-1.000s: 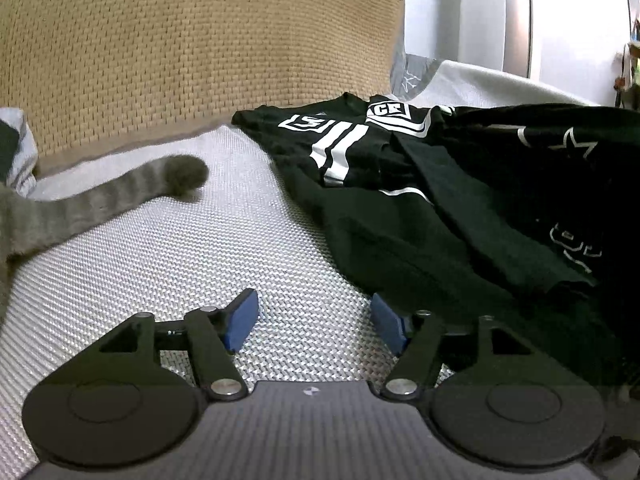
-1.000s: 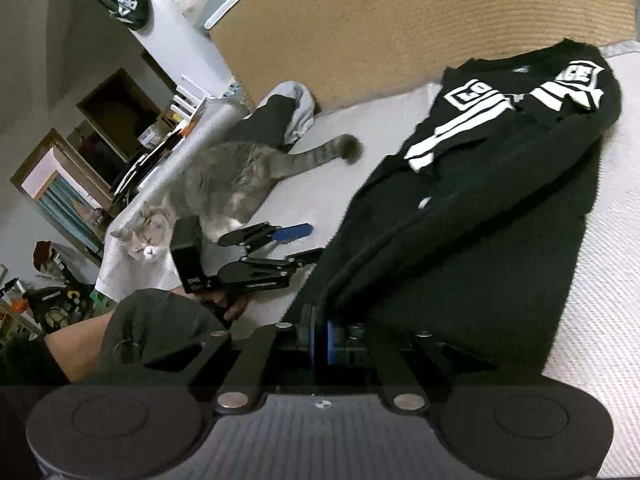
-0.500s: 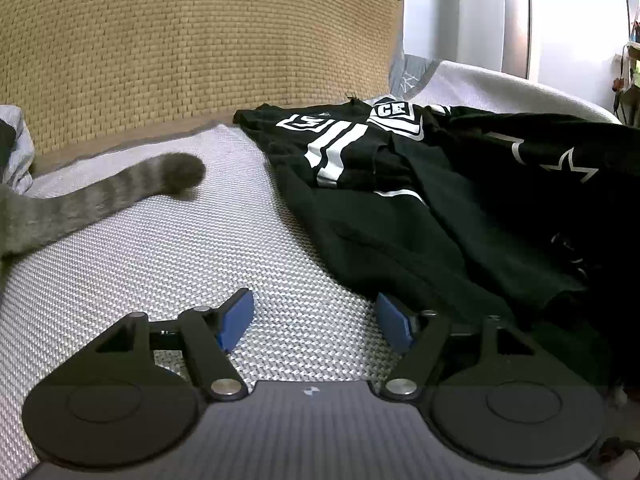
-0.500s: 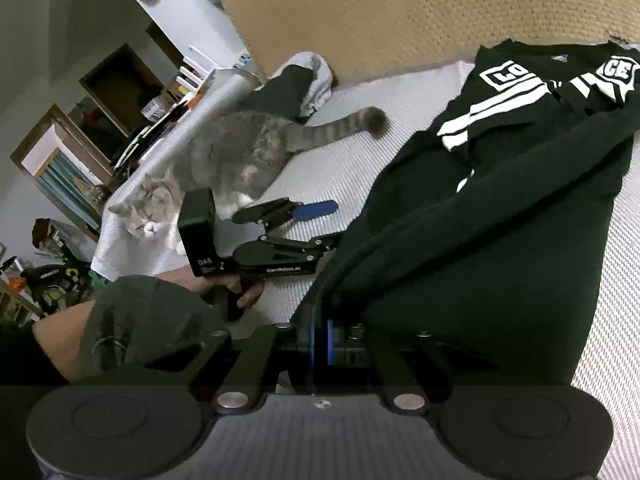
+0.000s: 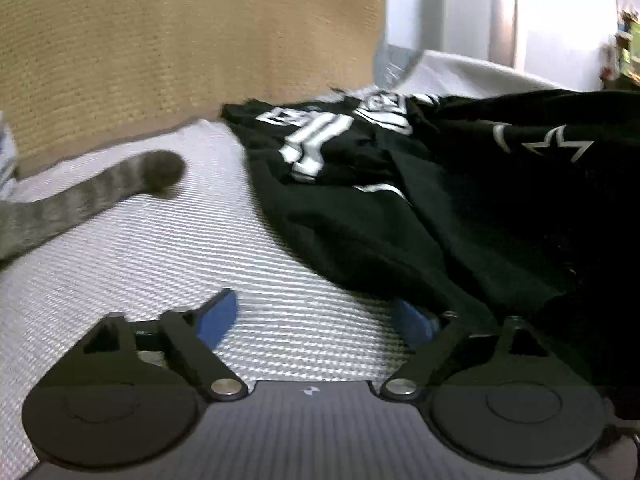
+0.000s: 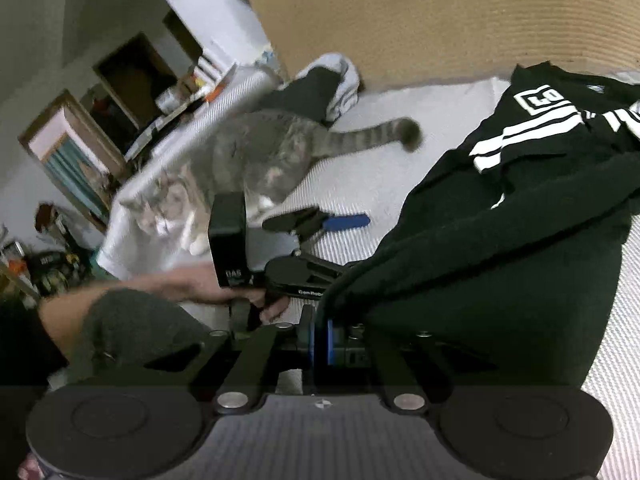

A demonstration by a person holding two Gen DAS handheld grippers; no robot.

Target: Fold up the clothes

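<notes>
left gripper [image 5: 316,318]: spread, beside black shirt [image 5: 460,216] | right gripper [image 6: 320,340]: pinching shirt hem

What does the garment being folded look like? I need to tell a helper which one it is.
On the white woven bedspread, in front of the tan headboard, lies a black shirt. Unlike the grey cat beside it, it is flat black cloth with bold white stripes and block lettering near its top.
</notes>
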